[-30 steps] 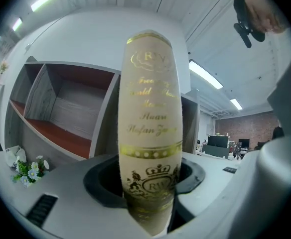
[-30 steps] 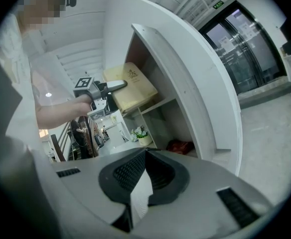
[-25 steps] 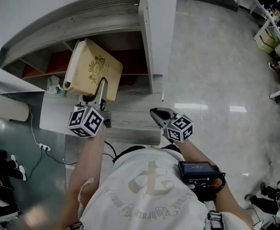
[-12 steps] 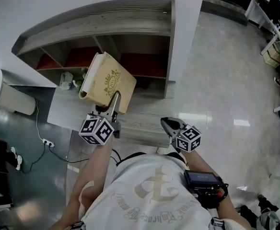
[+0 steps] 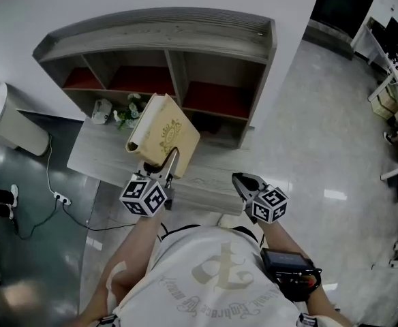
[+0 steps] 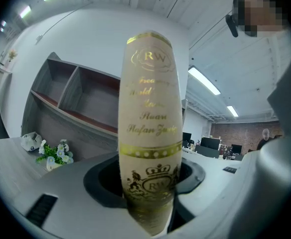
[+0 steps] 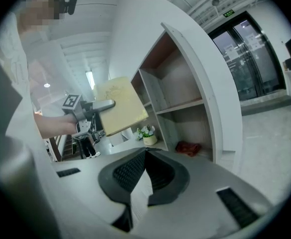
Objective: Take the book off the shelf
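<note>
Left tool (image 5: 170, 161) gripping book (image 5: 165, 129), spine upright, facing tool

Setting: probably an open-plan office. Indicated by desks with monitors (image 6: 209, 144), ceiling strip lights (image 6: 204, 80), glazed doors (image 7: 250, 59) and polished floor (image 5: 322, 135). A grey shelf unit (image 5: 172, 29) is set against the wall.

Book (image 5: 163, 131) drawn back from shelf (image 5: 216, 63), now over table (image 5: 93, 154).
</note>
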`<state>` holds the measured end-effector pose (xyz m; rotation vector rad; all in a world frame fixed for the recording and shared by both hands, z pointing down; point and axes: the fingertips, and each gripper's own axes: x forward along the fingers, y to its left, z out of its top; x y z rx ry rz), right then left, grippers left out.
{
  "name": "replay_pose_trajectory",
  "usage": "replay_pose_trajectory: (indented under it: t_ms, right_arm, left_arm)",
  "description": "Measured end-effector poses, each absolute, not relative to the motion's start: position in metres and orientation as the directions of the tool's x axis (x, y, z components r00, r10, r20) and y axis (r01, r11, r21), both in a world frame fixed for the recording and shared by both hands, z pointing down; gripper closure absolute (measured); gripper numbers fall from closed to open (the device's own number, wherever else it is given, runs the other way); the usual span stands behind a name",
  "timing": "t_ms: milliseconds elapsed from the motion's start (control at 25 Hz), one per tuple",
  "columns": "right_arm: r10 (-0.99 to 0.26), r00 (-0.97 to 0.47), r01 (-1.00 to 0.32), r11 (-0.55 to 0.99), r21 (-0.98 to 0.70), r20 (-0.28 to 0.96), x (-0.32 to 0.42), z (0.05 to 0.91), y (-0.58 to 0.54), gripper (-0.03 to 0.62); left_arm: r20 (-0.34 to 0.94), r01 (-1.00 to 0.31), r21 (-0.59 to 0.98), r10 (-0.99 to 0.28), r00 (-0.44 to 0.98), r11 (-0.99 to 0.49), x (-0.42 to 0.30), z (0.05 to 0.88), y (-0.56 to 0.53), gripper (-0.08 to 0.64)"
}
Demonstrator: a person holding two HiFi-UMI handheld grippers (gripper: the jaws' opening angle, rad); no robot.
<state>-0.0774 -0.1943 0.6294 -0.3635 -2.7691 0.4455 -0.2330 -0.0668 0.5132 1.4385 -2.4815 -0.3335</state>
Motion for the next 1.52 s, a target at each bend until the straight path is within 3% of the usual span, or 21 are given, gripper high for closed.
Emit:
replay_pose_trajectory:
  t_ms: [1520]
  right_arm:
    - [0.295, -0.921, 0.207, 0.923, -0.324, 0.255, -0.079, 0.639, -0.113, 0.589]
  left_arm:
    - [0.308, -0.754, 0.333, -0.821, -0.481, 0.566, -0.194, 0.647, 0.096, 0.333]
